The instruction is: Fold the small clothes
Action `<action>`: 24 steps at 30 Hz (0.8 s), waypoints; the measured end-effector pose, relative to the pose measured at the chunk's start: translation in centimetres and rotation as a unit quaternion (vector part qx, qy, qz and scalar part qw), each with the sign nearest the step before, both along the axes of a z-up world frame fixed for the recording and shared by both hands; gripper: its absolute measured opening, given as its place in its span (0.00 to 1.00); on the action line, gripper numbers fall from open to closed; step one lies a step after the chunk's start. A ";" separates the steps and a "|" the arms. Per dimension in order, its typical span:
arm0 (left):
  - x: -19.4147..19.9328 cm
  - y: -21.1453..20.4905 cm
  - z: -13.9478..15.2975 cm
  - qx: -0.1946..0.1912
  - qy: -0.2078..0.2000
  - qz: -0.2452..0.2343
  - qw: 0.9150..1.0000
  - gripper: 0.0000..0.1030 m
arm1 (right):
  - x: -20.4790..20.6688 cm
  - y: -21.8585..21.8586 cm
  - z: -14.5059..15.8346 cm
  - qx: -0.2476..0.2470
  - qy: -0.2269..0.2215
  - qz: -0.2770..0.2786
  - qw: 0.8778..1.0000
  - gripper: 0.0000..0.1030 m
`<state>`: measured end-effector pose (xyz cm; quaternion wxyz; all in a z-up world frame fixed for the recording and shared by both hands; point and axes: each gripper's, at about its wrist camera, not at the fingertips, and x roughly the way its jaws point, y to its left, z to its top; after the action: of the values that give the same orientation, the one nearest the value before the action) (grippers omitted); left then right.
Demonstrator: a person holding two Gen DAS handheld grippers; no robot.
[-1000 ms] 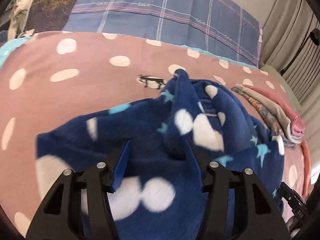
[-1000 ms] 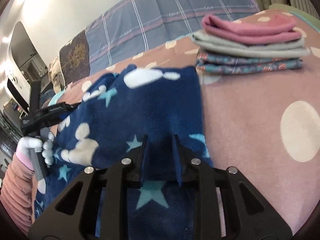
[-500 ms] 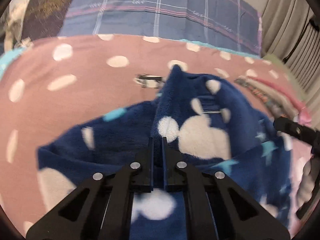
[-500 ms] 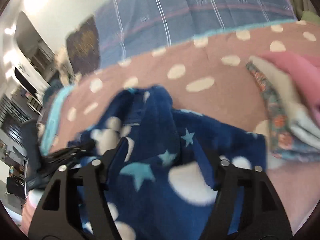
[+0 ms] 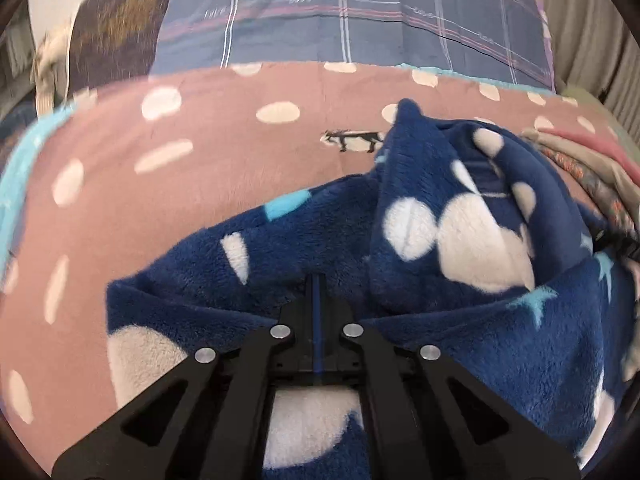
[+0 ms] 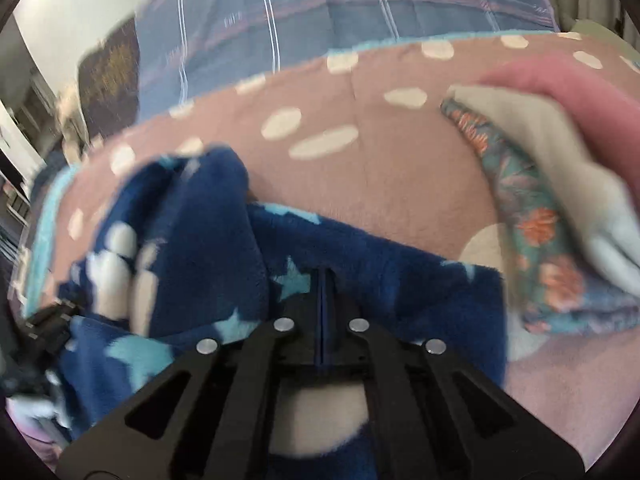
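fleece garment (image 5: 304, 264), navy blue with white blobs and pale blue stars, is lying rumpled on the pink blanket (image 5: 208, 184) and filling the near part of both views. in the left wrist view the left gripper (image 5: 318, 280) is pointing down into the fleece near the garment's near edge; its jaws are pressed together with only a thin dark slit between them, and the tips are sinking into the pile, so they are pinching the fleece garment. just past and to the right of those tips a bunched fold of the same garment is standing up, showing a large white shape.

in the right wrist view the right gripper (image 6: 323, 276) is also angling down onto the fleece garment (image 6: 384, 280), jaws pressed together on the fabric near a pale blue star. a raised fold is sitting to the left of it, and at the far left edge part of a black tool is showing, blurred.

beyond the garment the pink blanket (image 6: 360, 184) with white spots is lying bare. to the right a stack of folded clothes (image 6: 552, 184) is resting on it, near the garment: floral at the bottom, grey-white above, pink on top. farther back a blue plaid pillow (image 5: 360, 16) is leaning behind the blanket.
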<state>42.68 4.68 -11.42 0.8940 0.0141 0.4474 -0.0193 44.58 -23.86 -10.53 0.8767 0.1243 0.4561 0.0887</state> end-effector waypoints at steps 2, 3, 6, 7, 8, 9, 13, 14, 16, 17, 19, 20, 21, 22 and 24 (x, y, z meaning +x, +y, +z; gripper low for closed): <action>-1.5 0.5 1.3 -0.022 -0.020 -0.012 0.999 0.03 | -2.9 -0.9 2.4 0.015 -0.048 -0.008 0.999 0.07; -2.9 1.0 2.4 -0.037 -0.035 -0.019 0.999 0.06 | -4.7 -1.3 3.5 0.022 -0.072 0.000 0.997 0.07; -7.7 2.1 4.8 -0.068 -0.063 -0.050 0.994 0.34 | -11.8 -2.3 5.8 0.034 -0.123 0.050 0.991 0.19; -9.7 2.5 5.3 -0.076 -0.067 -0.061 0.993 0.39 | -14.8 -2.8 5.8 0.042 -0.127 0.068 0.989 0.28; -11.8 3.1 5.5 -0.086 -0.068 -0.070 0.991 0.41 | -17.3 -3.2 5.5 0.055 -0.117 0.087 0.988 0.31; -15.2 4.0 5.5 -0.110 -0.064 -0.084 0.988 0.42 | -19.4 -3.5 4.9 0.070 -0.096 0.105 0.987 0.31; -23.4 6.2 4.2 -0.133 -0.053 -0.088 0.986 0.44 | -26.1 -3.7 3.1 0.158 -0.030 0.151 0.975 0.29; -25.6 6.9 3.9 -0.134 -0.053 -0.079 0.986 0.44 | -28.1 -3.1 3.0 0.177 -0.023 0.169 0.969 0.29; -28.4 7.9 3.5 -0.132 -0.055 -0.063 0.988 0.44 | -32.0 -1.2 3.1 0.196 -0.012 0.208 0.958 0.29; -30.2 8.5 3.4 -0.128 -0.060 -0.051 0.989 0.44 | -33.9 -0.1 3.1 0.206 -0.009 0.229 0.951 0.29; -32.5 9.2 3.6 -0.123 -0.070 -0.037 0.989 0.45 | -37.4 2.4 2.7 0.228 0.007 0.271 0.935 0.29; -33.6 9.5 3.7 -0.123 -0.075 -0.032 0.989 0.49 | -38.8 3.5 2.5 0.241 0.018 0.288 0.927 0.29; -34.9 9.8 3.9 -0.121 -0.081 -0.025 0.989 0.51 | -40.2 4.5 2.3 0.251 0.030 0.302 0.919 0.29; -35.8 10.0 4.0 -0.119 -0.084 -0.023 0.989 0.54 | -41.4 5.6 1.8 0.264 0.044 0.315 0.911 0.31; -37.7 10.2 3.9 -0.110 -0.088 -0.020 0.990 0.55 | -42.9 6.8 0.7 0.281 0.074 0.321 0.901 0.31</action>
<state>5.01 14.84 -7.50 0.9254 -0.0740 0.3618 -0.0850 1.72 -17.11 -9.79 0.6935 0.2187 0.4906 0.4802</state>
